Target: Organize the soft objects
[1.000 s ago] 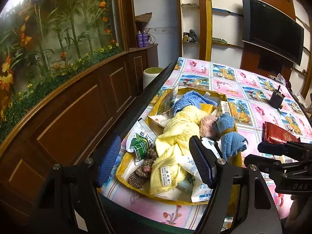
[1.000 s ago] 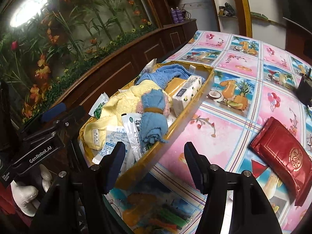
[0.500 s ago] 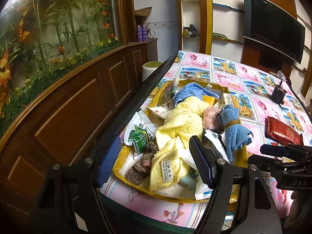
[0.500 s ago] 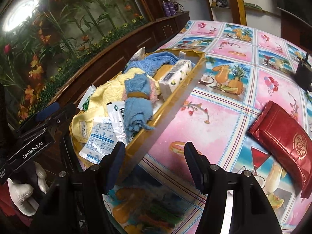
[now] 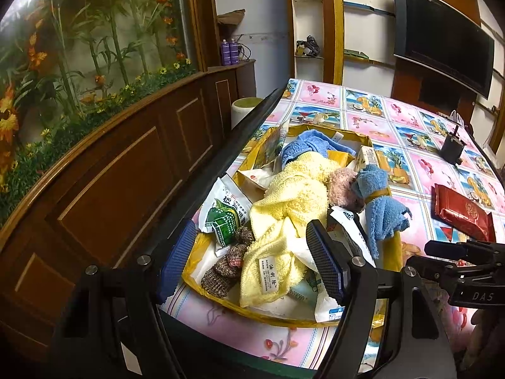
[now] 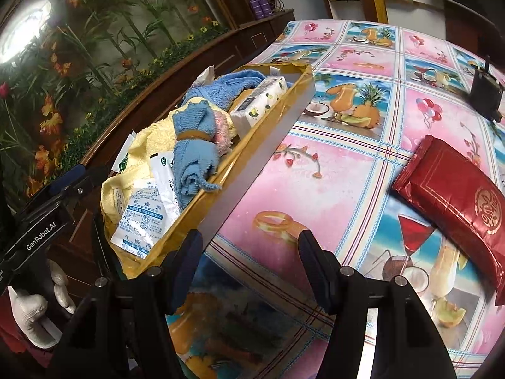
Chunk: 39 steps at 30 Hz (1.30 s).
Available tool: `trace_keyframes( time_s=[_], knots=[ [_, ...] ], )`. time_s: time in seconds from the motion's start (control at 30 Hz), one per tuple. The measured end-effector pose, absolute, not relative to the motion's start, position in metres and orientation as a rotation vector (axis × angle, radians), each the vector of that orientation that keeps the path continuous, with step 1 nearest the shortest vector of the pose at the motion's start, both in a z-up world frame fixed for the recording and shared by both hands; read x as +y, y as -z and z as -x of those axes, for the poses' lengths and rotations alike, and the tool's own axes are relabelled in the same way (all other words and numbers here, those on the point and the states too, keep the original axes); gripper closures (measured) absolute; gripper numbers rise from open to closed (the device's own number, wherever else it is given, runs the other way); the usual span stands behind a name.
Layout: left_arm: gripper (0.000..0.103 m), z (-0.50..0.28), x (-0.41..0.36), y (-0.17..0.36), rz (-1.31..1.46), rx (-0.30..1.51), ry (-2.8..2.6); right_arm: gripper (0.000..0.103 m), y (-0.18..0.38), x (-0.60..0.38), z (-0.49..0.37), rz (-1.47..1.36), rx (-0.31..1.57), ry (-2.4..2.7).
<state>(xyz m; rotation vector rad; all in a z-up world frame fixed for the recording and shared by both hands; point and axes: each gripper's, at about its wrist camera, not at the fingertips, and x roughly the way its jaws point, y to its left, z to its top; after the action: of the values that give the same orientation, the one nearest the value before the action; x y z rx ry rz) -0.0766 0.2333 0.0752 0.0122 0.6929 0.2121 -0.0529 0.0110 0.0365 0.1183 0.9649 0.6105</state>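
Observation:
A yellow tray (image 5: 277,312) (image 6: 268,120) near the table's left edge is heaped with soft things: a yellow towel (image 5: 290,202) (image 6: 151,139), a banded blue cloth (image 5: 378,208) (image 6: 192,158), a second blue cloth (image 5: 306,145), a pink plush (image 5: 342,186), brown knitted pieces (image 5: 227,262), a tissue pack (image 6: 258,104) and paper sachets (image 6: 142,221). My left gripper (image 5: 252,265) hovers open over the tray's near end, nothing pinched. Beside the tray's right wall, my right gripper (image 6: 249,265) stands open above the tablecloth, empty.
A red foil packet (image 6: 454,195) (image 5: 460,211) lies on the patterned tablecloth to the right. A small black device (image 6: 484,91) sits farther back. A wooden cabinet with artificial flowers (image 5: 94,158) runs along the table's left side. A white-gloved hand (image 6: 31,312) grips the left gripper.
The right gripper has sunk a little and rolled slightly, so the tray now sits more to its left. The left gripper has kept still.

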Motion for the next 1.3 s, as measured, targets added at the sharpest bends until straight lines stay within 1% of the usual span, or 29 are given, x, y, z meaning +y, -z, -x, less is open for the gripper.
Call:
trace_keyframes(
  time_s=[0.37,0.53,0.67,0.7,0.73,0.77,0.8,0.87,1.0,1.3],
  knots=[
    [0.030,0.086,0.222,-0.081,-0.039,0.665,-0.225,0.040,-0.033,-0.005,0.059,-0.155,0.960,-0.610],
    [0.030,0.097,0.213,-0.093,-0.049,0.588,-0.253,0.040,-0.031,-0.013,0.061,-0.179,0.955,-0.607],
    [0.030,0.114,0.210,-0.109,-0.025,0.463,-0.304,0.040,-0.033,-0.012,0.067,-0.176,0.938,-0.631],
    [0.028,0.122,0.210,-0.115,-0.007,0.416,-0.315,0.040,-0.034,-0.012,0.069,-0.170,0.931,-0.636],
    [0.017,0.128,0.211,-0.119,0.013,0.381,-0.315,0.040,-0.036,-0.011,0.071,-0.164,0.922,-0.641],
    [0.011,0.134,0.212,-0.124,0.038,0.352,-0.303,0.040,-0.037,-0.011,0.073,-0.160,0.914,-0.646],
    [0.000,0.139,0.215,-0.127,0.082,0.327,-0.274,0.040,-0.039,-0.011,0.076,-0.155,0.903,-0.654],
    [0.000,0.138,0.224,-0.130,0.162,0.330,-0.235,0.040,-0.043,-0.009,0.079,-0.144,0.882,-0.664],
    [0.000,0.114,0.230,-0.129,0.160,0.473,-0.302,0.040,-0.047,-0.005,0.087,-0.121,0.854,-0.680],
    [0.000,0.120,0.228,-0.116,0.120,0.464,-0.400,0.039,-0.047,0.019,0.104,-0.002,0.828,-0.708]
  ],
)
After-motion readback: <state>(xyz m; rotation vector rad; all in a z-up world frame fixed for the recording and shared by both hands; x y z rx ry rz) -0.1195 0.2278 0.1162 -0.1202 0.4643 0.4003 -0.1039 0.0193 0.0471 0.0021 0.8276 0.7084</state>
